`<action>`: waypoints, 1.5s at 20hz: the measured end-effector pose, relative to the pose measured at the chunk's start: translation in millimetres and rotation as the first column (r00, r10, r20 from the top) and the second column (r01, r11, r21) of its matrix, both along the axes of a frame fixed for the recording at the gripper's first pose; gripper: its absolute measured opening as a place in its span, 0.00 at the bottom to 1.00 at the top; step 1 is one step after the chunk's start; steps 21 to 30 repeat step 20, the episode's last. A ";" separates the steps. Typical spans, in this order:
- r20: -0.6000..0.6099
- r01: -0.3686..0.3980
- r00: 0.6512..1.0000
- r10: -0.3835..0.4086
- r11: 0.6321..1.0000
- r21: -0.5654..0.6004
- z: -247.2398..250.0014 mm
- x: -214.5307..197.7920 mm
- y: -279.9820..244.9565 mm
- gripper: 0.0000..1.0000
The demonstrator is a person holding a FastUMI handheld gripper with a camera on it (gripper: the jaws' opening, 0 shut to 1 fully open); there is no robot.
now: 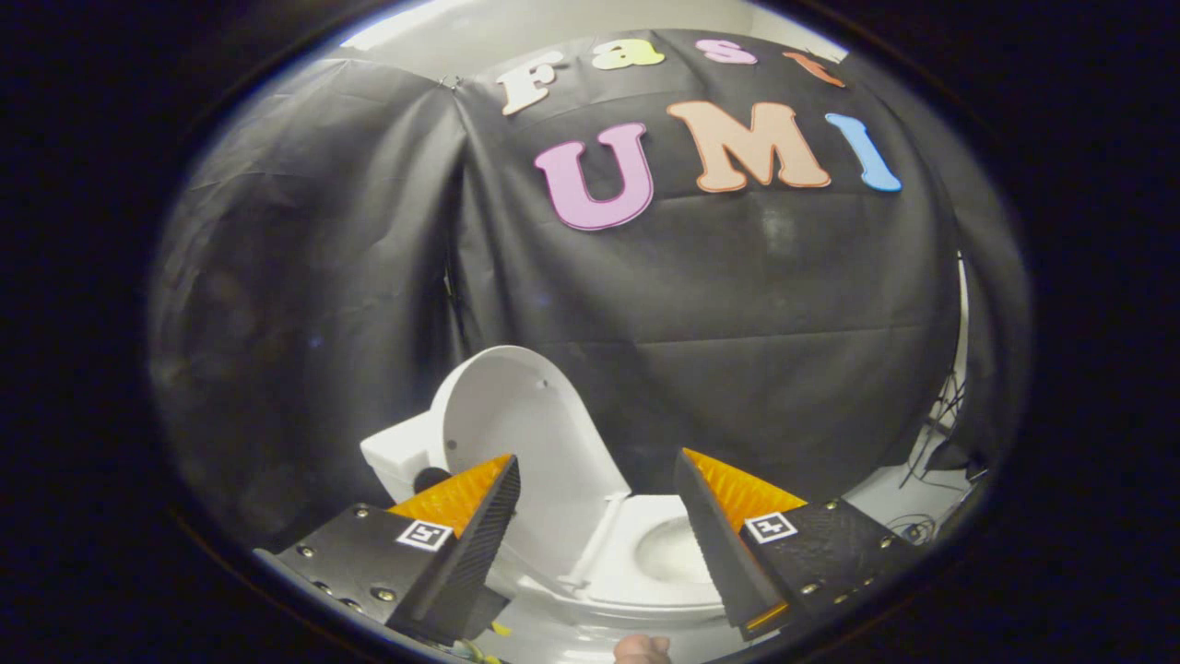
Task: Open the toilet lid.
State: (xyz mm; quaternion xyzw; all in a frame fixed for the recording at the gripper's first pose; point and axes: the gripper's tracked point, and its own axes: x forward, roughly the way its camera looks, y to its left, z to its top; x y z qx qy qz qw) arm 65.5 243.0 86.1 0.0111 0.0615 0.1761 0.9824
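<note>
Staged booth, not a real bathroom. Black cloth hangs as the wall behind everything, creased and draped, with a seam where two sheets meet. A white toilet stands alone in front of it, lid raised, bowl visible between my fingers, which are spread apart and touching nothing. Loose cables trail on the pale floor at the cloth's right edge. A lit white wall shows above the cloth.
</note>
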 end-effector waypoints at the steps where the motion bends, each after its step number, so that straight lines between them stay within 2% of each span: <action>1: 0.003 0.019 1.000 -0.019 1.000 -0.016 0.7 0.9 -14.0 1.00; 8: 0.024 0.136 0.991 -0.135 0.989 -0.049 7.1 -6.0 -113.2 0.99; 16: 0.094 0.255 0.964 -0.250 0.966 -0.047 26.4 -38.1 -215.7 0.99; 20: 0.125 0.255 0.961 -0.248 0.966 -0.043 38.5 -63.2 -243.4 0.99; 30: 0.125 0.255 0.961 -0.248 0.966 -0.043 38.5 -63.2 -243.4 0.99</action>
